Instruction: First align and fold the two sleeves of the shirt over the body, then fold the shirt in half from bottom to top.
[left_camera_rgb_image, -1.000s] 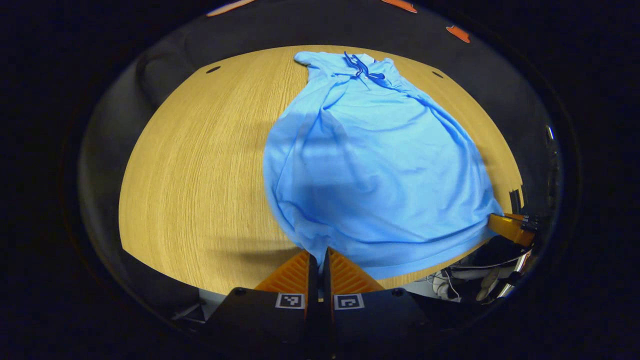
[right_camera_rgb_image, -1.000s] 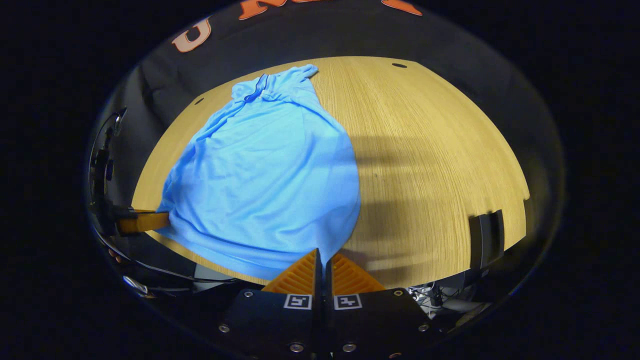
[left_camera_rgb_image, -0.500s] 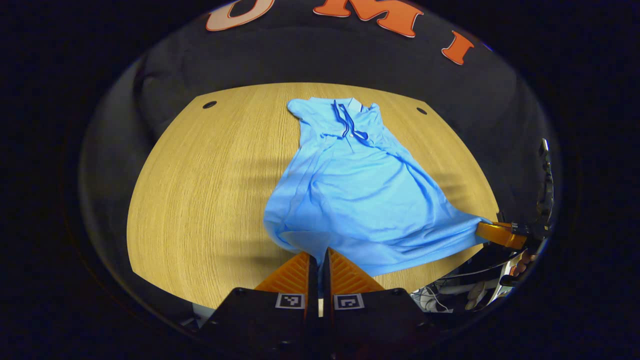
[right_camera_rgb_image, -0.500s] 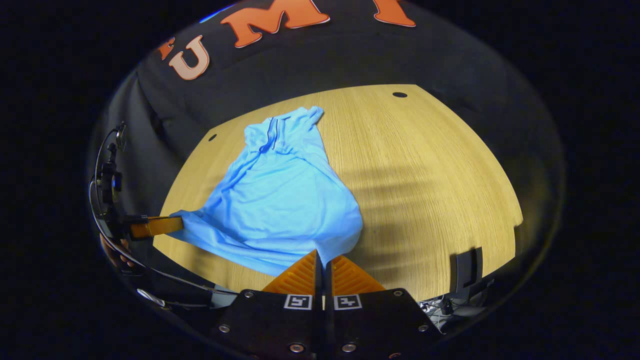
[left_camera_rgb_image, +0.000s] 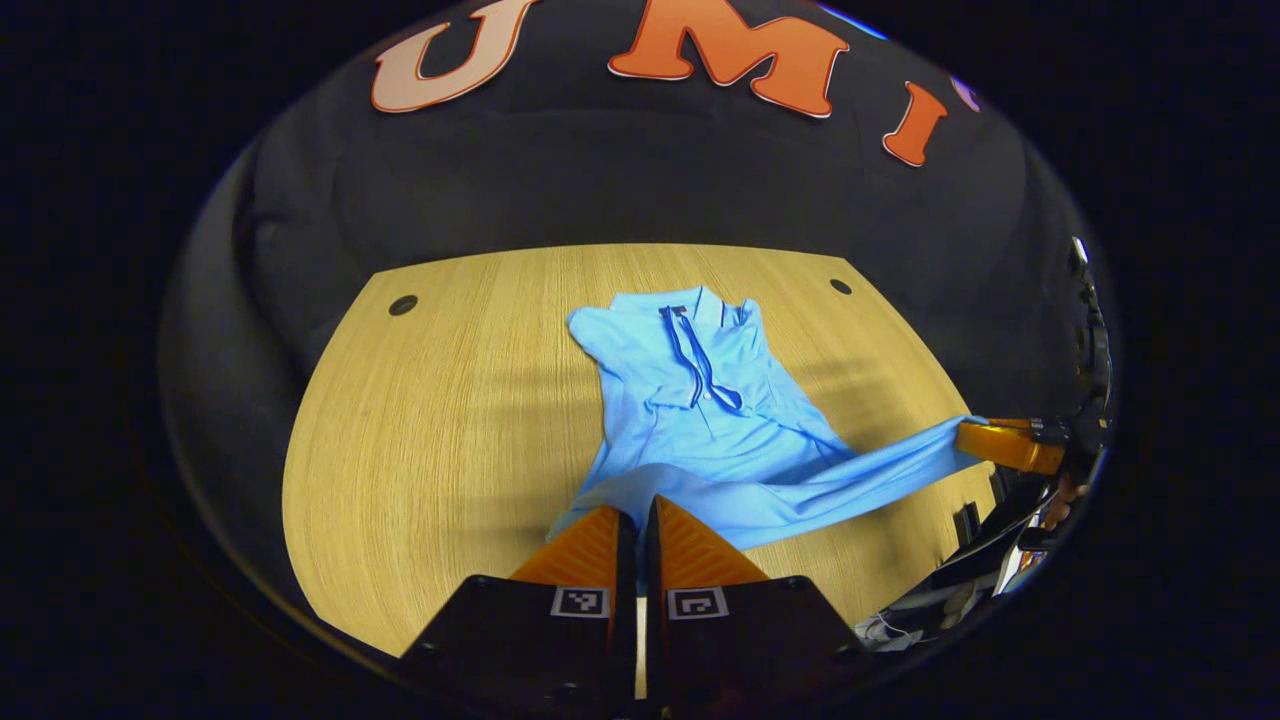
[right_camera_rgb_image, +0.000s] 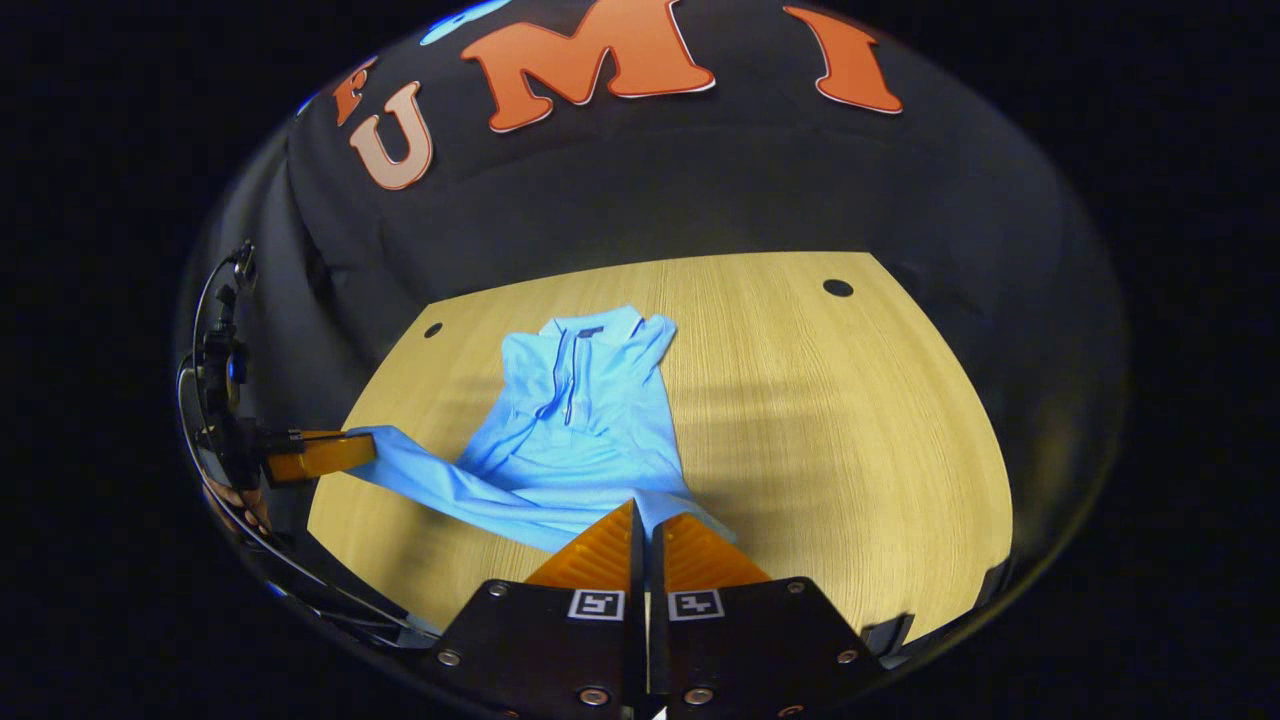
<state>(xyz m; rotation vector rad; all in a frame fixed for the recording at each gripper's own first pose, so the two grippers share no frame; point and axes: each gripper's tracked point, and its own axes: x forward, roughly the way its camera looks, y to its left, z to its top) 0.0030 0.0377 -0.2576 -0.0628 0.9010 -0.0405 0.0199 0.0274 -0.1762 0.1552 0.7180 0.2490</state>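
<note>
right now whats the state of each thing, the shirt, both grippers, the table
light blue polo shirt: collar end flat on the table, hem lifted and stretched between both grippers
left gripper: shut on the shirt's hem
right gripper: shut on the hem's other corner
light wooden table: bare beside the shirt

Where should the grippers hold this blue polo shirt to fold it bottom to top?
At the two bottom hem corners, approached from the near table edge. The blue polo shirt lies collar far, and the left gripper and right gripper each pinch a hem corner there, lifted.
</note>
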